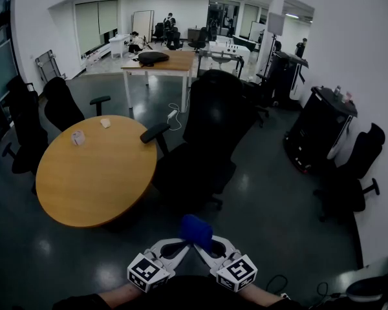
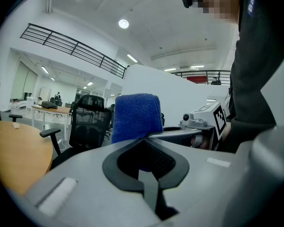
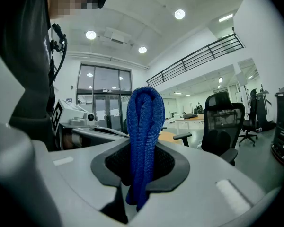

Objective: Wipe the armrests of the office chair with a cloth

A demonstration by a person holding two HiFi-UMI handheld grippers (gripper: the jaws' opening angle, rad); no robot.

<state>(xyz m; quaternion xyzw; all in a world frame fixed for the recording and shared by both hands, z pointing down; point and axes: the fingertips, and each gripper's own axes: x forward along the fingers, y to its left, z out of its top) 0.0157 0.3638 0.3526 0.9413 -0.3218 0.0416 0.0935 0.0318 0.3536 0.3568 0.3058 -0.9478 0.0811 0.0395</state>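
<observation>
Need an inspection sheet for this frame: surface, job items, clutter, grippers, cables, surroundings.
Surface: round wooden table, mostly bare, on a dark glossy floor.
Job's things: folded blue cloth, held up between both grippers; black office chair beside the table, one armrest facing it.
Clutter: small white roll and small white item on the table.
Grippers: left gripper shut on the cloth's end; right gripper shut on the cloth, which hangs through its fingers.
Cables: white power strip with cable on the floor behind the chair.
Surroundings: rectangular wooden desk, more black chairs, people far back.
</observation>
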